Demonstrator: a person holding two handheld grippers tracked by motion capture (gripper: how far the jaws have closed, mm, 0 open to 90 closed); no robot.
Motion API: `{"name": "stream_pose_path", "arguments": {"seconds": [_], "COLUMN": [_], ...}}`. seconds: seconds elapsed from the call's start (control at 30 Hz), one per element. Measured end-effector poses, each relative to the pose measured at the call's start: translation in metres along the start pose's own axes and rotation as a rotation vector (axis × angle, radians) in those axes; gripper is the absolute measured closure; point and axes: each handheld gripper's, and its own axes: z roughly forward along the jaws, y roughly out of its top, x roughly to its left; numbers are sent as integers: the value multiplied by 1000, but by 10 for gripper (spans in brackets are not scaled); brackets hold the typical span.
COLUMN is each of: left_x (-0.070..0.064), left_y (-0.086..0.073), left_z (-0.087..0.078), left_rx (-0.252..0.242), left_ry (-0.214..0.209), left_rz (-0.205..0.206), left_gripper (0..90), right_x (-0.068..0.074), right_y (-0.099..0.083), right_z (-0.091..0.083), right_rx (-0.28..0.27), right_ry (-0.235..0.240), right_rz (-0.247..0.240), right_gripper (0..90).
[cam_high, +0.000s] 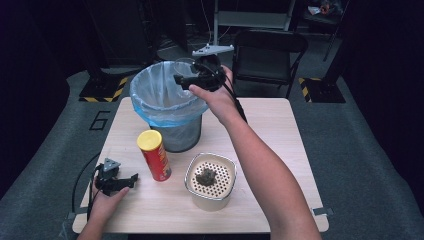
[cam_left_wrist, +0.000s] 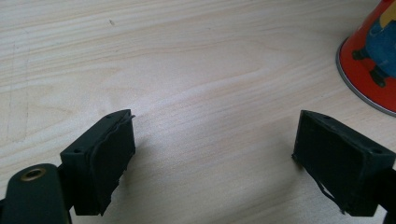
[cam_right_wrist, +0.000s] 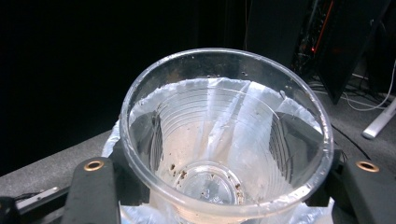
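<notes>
My right gripper (cam_high: 186, 80) is held over the rim of the waste bin (cam_high: 167, 107), shut on a clear plastic cup (cam_right_wrist: 224, 135). In the right gripper view the cup's mouth faces the camera, brown specks cling to its bottom, and the bin's blue-white liner (cam_right_wrist: 140, 217) shows through and below it. My left gripper (cam_high: 125, 181) rests on the table (cam_high: 270, 125) at the front left, open, with only bare wood between its fingers (cam_left_wrist: 100, 158). A red chip can (cam_high: 154, 155) with a yellow lid stands just right of it; its base (cam_left_wrist: 371, 56) is at the upper right of the left gripper view.
A square beige container (cam_high: 211, 181) with a perforated insert and a dark clump on it stands at the table's front middle. A black folding chair (cam_high: 270, 52) is behind the table. Yellow-black hazard markers (cam_high: 102, 90) lie on the floor beyond.
</notes>
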Motion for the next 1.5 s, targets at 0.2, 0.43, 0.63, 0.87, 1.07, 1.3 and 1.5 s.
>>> {"name": "stream_pose_path", "arguments": {"seconds": [0.2, 0.43, 0.63, 0.87, 1.07, 1.3, 1.5], "left_x": [0, 0, 0, -3, -3, -2, -2], "left_y": [0, 0, 0, -1, -1, -1, -1], "left_z": [0, 0, 0, 1, 1, 0, -1], "left_rx": [-4, -3, 2, -20, -19, -5, -6], "left_ry": [2, 2, 0, 4, 4, -9, -7], "left_rz": [0, 0, 2, -9, -8, -5, 2], "left_gripper": [121, 121, 121, 121, 121, 117, 119], "right_x": [0, 3, 6, 10, 11, 7, 0], "right_y": [-2, -5, -10, -12, -12, -13, -22], "right_z": [17, 35, 48, 53, 49, 29, 0], "right_rx": [6, 34, 53, 59, 48, 16, 8], "right_ry": [-4, 9, 18, 25, 10, 24, 47], "right_rz": [15, 6, 4, -13, -14, -9, -9], "right_gripper": [328, 299, 245, 144, 134, 152, 221]}}
